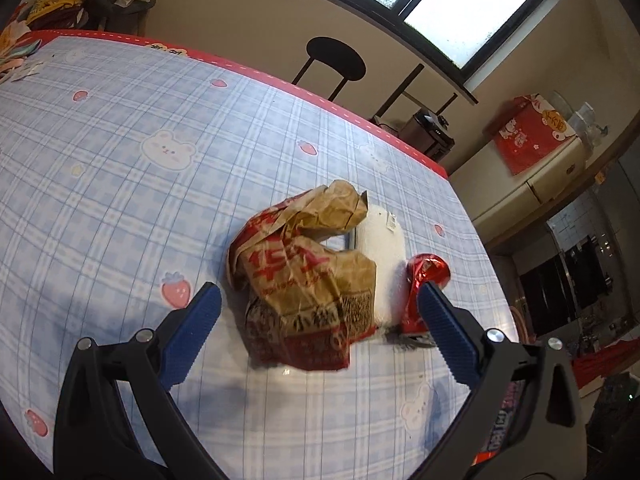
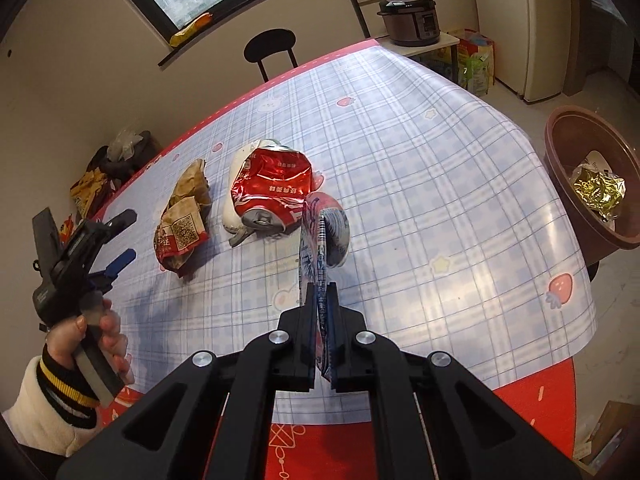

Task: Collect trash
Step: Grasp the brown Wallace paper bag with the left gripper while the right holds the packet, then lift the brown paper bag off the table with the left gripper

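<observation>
A crumpled brown paper bag [image 1: 308,280] with red print lies on the blue plaid tablecloth [image 1: 120,200]. Beside it are a white foam piece [image 1: 380,252] and a crushed red can [image 1: 426,272]. My left gripper [image 1: 319,292] hovers open just above the bag, blue pads on either side of it and not touching. In the right wrist view the bag [image 2: 184,220], the can [image 2: 272,192] and the left gripper [image 2: 128,236], held by a hand, lie ahead to the left. My right gripper [image 2: 320,296] is shut on a blue, pink and white wrapper [image 2: 324,236] that sticks up above the table.
A brown bin [image 2: 576,184] holding gold foil trash [image 2: 596,192] stands past the table's right edge. A black chair [image 2: 272,48] is at the far side. A pressure cooker [image 2: 408,20] sits on a shelf near a fridge [image 2: 548,28].
</observation>
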{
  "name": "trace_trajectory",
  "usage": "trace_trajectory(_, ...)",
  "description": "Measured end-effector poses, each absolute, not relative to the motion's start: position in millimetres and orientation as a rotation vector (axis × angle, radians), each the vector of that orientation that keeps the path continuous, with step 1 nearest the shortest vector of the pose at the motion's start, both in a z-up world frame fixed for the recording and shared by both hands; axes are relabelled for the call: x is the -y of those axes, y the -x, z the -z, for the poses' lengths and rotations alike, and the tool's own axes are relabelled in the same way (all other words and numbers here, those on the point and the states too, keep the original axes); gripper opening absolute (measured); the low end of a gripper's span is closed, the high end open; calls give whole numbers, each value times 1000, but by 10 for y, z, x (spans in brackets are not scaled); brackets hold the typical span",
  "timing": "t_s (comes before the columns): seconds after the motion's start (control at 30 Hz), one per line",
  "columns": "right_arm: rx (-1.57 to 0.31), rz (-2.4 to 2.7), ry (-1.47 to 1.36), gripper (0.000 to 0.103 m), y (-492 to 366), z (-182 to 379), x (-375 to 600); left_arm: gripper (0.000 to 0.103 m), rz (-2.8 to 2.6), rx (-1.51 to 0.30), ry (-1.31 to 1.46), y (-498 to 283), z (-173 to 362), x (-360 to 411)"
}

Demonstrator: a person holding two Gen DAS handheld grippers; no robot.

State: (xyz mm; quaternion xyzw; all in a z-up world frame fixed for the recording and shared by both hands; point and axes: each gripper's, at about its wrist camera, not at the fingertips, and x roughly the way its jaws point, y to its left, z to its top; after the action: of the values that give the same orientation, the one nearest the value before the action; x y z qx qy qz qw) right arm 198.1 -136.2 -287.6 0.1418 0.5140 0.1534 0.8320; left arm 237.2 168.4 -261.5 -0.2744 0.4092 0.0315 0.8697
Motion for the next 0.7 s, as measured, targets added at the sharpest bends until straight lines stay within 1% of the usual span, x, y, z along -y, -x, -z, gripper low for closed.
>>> trace_trajectory(0.2, -1089, -295, -295, 6, -1980, 2876, 1525, 97, -111, -914, 447, -2826, 2854, -1480)
trace_trajectory(0.3, -1094, -277, -302, 6, -1969, 2890, 1630, 97, -159, -930, 451, -2875, 2955, -1500)
trace_trajectory(0.53, -1096, -271, -315, 6, -1978, 2890, 1712, 96, -161, -935, 377, -2859, 2977, -1451)
trace_trajectory(0.57, -1094, -276, -312, 6, -1975, 2873, 1693, 93, -160, -935, 368, -2846, 2976, -1448)
trace_trajectory(0.6, -1092, -281, -310, 6, -1969, 2860, 1678, 85, -160, -932, 358, -2818, 2971, -1455)
trace_trajectory(0.63, -1090, -286, -308, 6, -1963, 2845, 1661, 79, -159, -931, 348, -2794, 2960, -1454)
trace_trajectory(0.7, -1087, -291, -305, 6, -1934, 2818, 1633, 72, -138, -924, 349, -2732, 2929, -1471)
